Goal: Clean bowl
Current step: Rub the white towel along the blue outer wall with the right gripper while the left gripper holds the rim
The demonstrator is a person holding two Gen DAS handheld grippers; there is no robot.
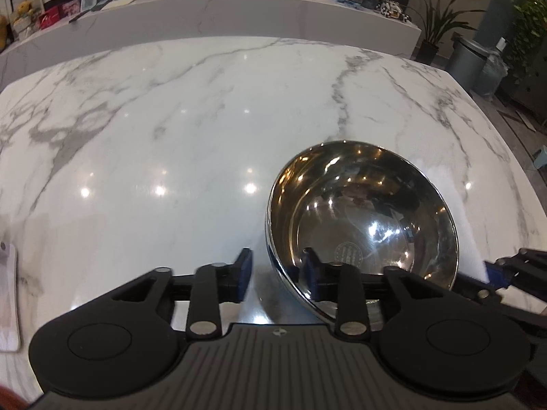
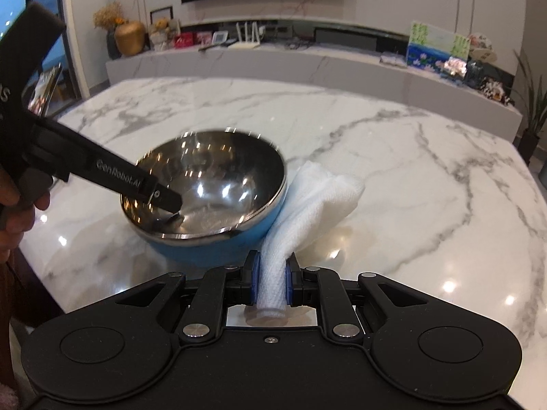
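1. Two black grippers are at work: the right gripper (image 2: pixel 272 270) pinches a rolled white paper towel (image 2: pixel 318 194) between its blue pads.
2. The left gripper (image 1: pixel 277 271) stands spread, its jaws astride the near rim without pressing.
3. The steel bowl with blue outside (image 2: pixel 205 184) rests on the white marble table (image 2: pixel 410 157), touching the towel.

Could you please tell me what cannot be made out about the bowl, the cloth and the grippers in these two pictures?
- Left wrist view: the bowl near rim is covered by the left gripper finger; whether a pad touches it is unclear.
- Left wrist view: the white cloth is out of sight; only the right gripper's linkage shows at the right edge.
- Right wrist view: the white cloth far end lies behind the bowl.
- Right wrist view: the bowl's far rim is blurred.
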